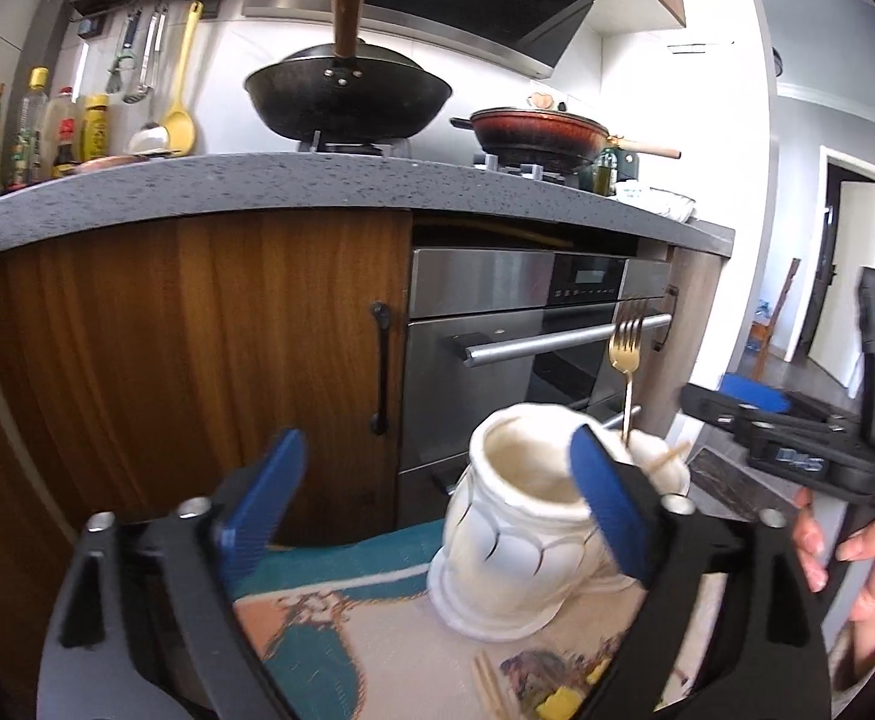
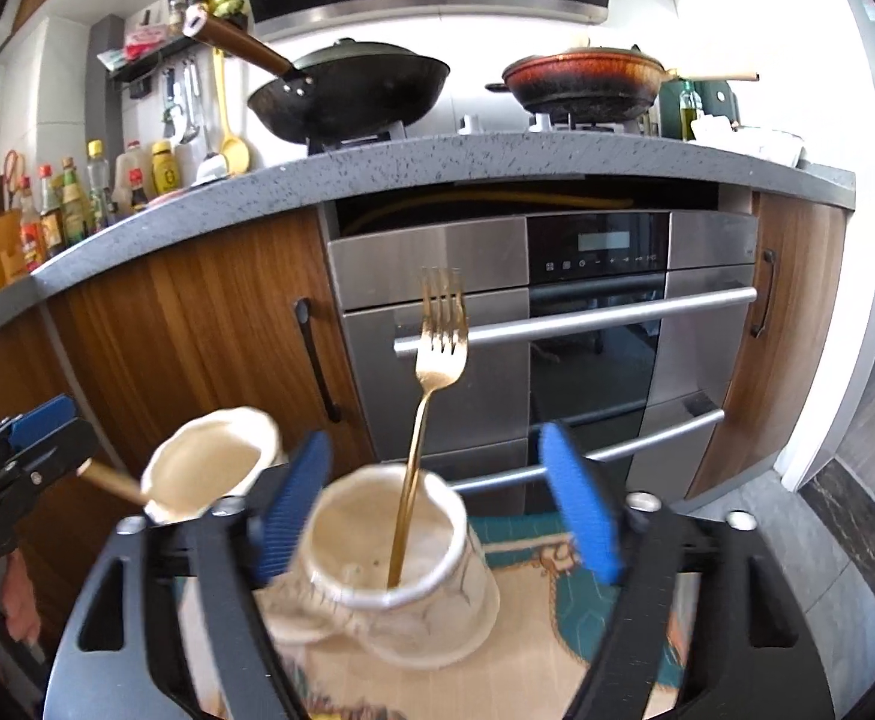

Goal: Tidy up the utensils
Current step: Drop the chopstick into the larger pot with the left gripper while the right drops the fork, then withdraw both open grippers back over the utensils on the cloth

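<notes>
A gold fork already stands tines-up in the white ceramic holder between the right hand-held gripper's parted, empty fingers, while wooden chopsticks beneath the equally parted left hand-held gripper seemingly remain unsorted.

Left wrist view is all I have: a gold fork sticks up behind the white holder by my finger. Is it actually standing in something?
Observer: Yes. The right wrist view shows the gold fork in a second white holder, handle down inside, tines up.
Operator: Is the right gripper holding it?
Observer: No. The right gripper is open, with one finger on each side of that holder and neither touching the fork.
Operator: Anything else in that holder?
Observer: I can see only the fork inside it.
</notes>
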